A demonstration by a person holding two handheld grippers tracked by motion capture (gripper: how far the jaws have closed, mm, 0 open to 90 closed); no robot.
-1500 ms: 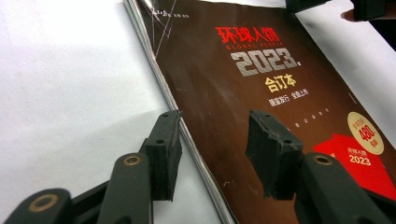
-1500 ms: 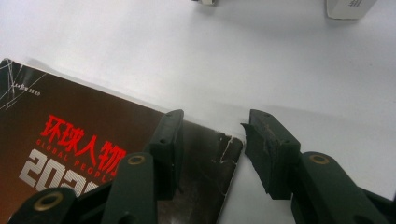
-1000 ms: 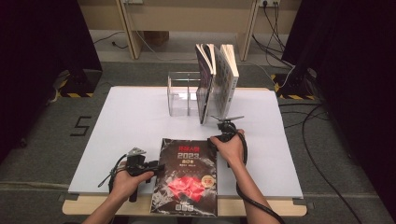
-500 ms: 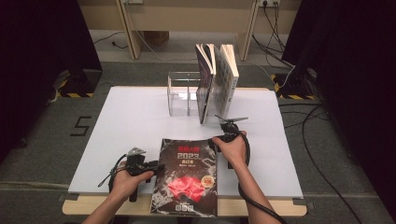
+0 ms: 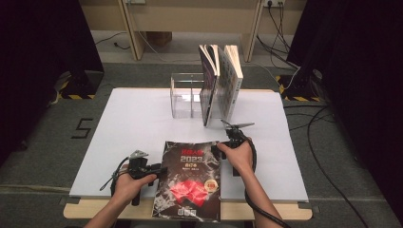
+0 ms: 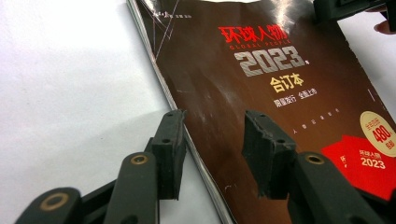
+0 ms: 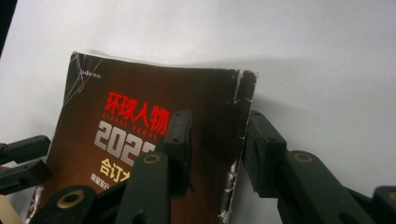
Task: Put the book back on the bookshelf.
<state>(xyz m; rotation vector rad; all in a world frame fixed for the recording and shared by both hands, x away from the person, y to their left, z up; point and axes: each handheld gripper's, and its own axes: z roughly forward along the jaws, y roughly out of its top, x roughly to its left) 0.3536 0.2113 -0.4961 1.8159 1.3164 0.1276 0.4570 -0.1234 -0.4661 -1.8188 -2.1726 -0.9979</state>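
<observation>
A dark magazine [image 5: 189, 179] is lying flat at the near edge of the white counter [image 5: 133, 123]. The left gripper [image 6: 212, 154] is straddling its left edge, jaws apart; the right gripper [image 7: 215, 144] is straddling its far right corner, jaws closing but not yet clamped.

A thick dark magazine [image 5: 188, 179] lies flat and face up at the table's six o'clock edge, its bottom hanging slightly past it. The glossy brown-black cover carries red Chinese characters, "2023" in silver, and a red shape lower down. Its top points to twelve o'clock, tilted slightly right. The spine corner [image 7: 243, 84] at one o'clock is worn white.
</observation>
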